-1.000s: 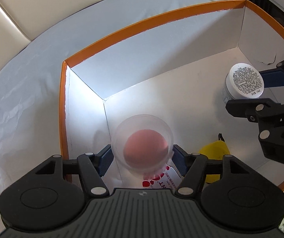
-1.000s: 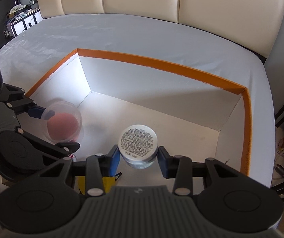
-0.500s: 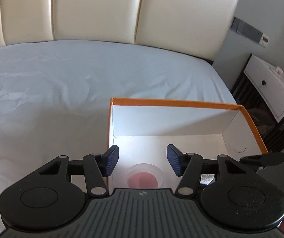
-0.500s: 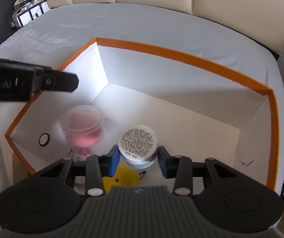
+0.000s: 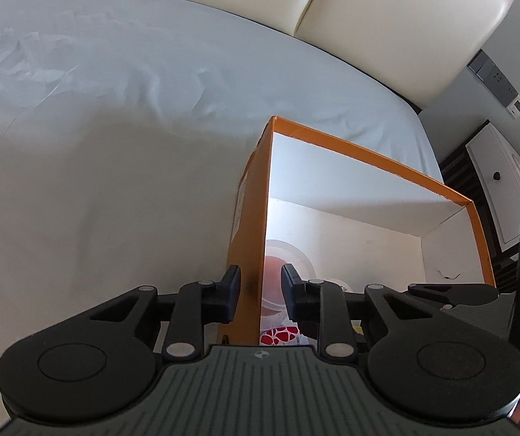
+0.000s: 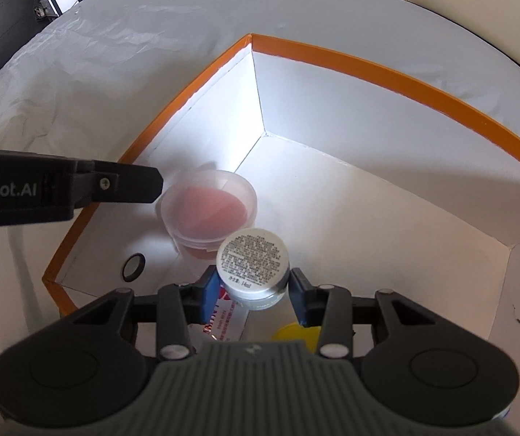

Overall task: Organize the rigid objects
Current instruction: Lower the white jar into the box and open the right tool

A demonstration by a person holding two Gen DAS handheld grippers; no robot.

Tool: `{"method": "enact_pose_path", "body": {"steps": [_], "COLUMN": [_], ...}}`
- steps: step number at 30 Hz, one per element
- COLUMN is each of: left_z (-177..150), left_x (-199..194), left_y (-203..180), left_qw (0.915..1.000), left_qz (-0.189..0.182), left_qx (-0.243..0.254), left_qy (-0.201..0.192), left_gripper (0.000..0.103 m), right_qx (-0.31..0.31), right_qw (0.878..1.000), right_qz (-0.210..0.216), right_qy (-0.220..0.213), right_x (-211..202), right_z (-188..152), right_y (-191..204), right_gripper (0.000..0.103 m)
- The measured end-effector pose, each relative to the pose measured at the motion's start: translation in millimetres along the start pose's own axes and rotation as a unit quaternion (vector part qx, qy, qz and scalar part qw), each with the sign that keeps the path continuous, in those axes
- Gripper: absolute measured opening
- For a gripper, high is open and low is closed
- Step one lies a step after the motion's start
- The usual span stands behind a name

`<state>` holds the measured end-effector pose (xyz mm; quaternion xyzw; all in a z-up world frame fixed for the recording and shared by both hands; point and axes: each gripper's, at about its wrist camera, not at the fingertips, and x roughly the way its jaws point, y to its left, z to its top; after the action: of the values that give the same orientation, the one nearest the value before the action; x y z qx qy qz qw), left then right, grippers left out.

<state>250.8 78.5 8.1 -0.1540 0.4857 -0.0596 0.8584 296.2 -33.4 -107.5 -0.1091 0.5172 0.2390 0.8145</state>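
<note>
A small white jar (image 6: 252, 263) is clamped between the pads of the right gripper (image 6: 253, 292), label face up, and is held low inside the orange box (image 6: 369, 69), just beside the clear cup (image 6: 209, 210) with the pink sponge. The cup stands on the box floor near the left wall. Below the jar, a red-printed sachet (image 6: 223, 323) and a yellow item (image 6: 296, 332) are seen on the floor.

The left gripper (image 5: 258, 292) is seen above the box's left wall with nothing between its jaws; the jaws are closing and stand narrow, not fully shut. In its view the wall edge lines up between the 2 fingers, though contact cannot be told.

3 risks are judged from here. If the jar is released onto the sachet or the yellow item, an uneven seat could be given and the jar could tip or roll. If it is lowered too near the cup, the light cup could be nudged or overturned. If the left gripper is closed further where it hangs, the wall could be pinched and the box dragged across the bed (image 5: 114, 127).
</note>
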Motion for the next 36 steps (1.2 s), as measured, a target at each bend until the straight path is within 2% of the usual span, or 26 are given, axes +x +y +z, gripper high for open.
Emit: {"method": "enact_pose_path", "body": {"steps": [6, 12, 15, 17, 22, 26, 31, 36], "left_z": [-2, -1, -1, -1, -3, -10, -24, -51], "left_x": [0, 0, 0, 0, -4, -18, -47, -82], "left_y": [4, 7, 7, 5, 0, -5, -12, -23], "left_qw": [0.9999, 0.9998, 0.9998, 0.9998, 1.0000, 0.9993, 0.9963, 0.9879], "left_qz": [-0.010, -0.013, -0.011, -0.011, -0.003, -0.002, -0.019, -0.037], "left_qx": [-0.011, -0.015, -0.015, -0.013, 0.003, 0.017, 0.030, 0.049], "left_qy": [0.005, 0.007, 0.008, 0.007, -0.007, -0.033, -0.078, -0.143], "left_gripper": [0.030, 0.030, 0.030, 0.030, 0.030, 0.030, 0.031, 0.041], "right_qx": [0.031, 0.035, 0.030, 0.030, 0.033, 0.031, 0.030, 0.047], "right_qw": [0.999, 0.998, 0.998, 0.998, 0.999, 0.999, 0.996, 0.986], "right_qz": [-0.006, -0.006, -0.008, -0.013, -0.017, -0.018, -0.008, -0.008], "right_qy": [0.021, 0.056, 0.054, 0.050, 0.039, -0.004, -0.087, -0.162], "right_x": [10, 19, 17, 14, 3, -26, -71, -113], "right_z": [11, 13, 12, 13, 9, 0, -33, -76], "right_y": [-10, -6, -5, -5, -9, -6, 2, 7], "right_gripper": [0.041, 0.042, 0.044, 0.051, 0.051, 0.051, 0.055, 0.069]}}
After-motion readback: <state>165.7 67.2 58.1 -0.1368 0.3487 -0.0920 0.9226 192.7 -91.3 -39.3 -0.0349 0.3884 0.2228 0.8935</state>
